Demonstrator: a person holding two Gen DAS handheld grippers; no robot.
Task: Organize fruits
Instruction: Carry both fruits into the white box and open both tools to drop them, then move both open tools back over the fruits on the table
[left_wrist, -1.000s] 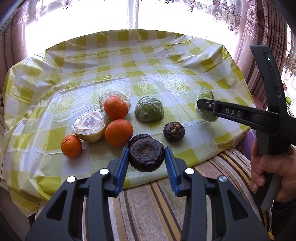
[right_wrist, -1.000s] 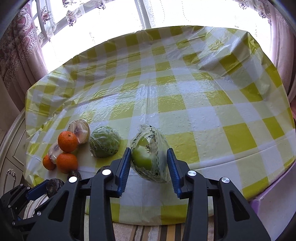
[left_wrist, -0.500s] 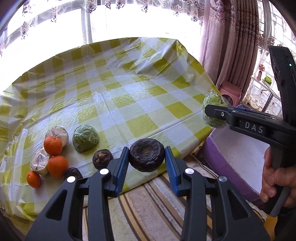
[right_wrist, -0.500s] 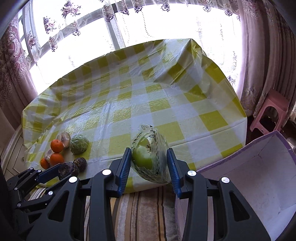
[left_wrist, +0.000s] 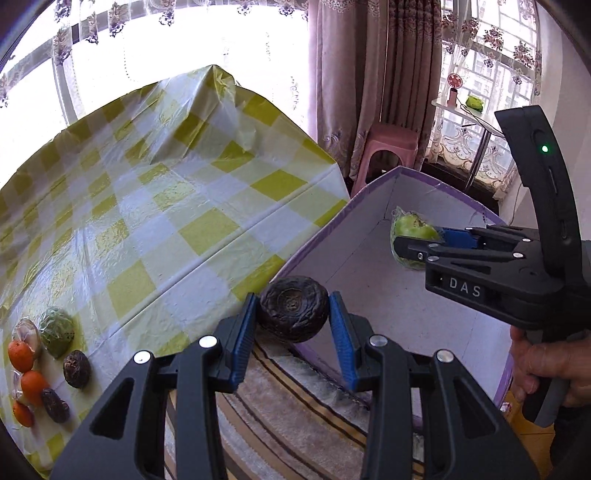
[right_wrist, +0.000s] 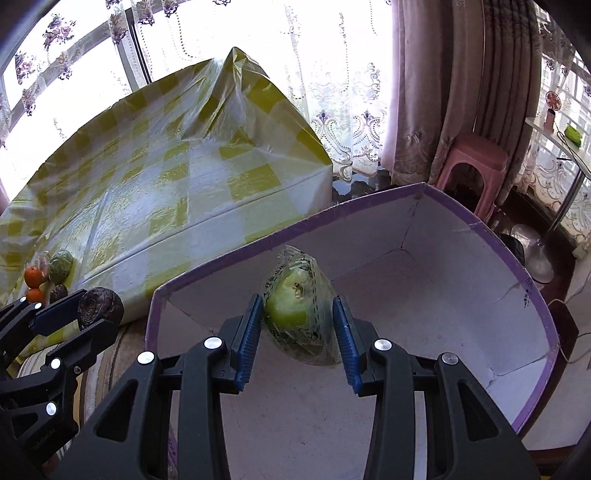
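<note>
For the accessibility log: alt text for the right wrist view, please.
The right hand-held gripper holds a bagged green fruit over an open purple-edged box. At left, the left hand-held gripper grips a dark wrinkled fruit beside the yellow-checked table.

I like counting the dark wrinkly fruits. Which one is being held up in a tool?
The biggest dark fruit, squeezed in the left tool beside the purple-edged box. The two smaller dark fruits lie on the checked table.

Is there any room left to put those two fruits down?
Plenty. The box floor looks bare, open below the bagged green fruit. Most of the checked table is free too. It is crowded only at its near left corner, where oranges and dark fruits cluster.
</note>
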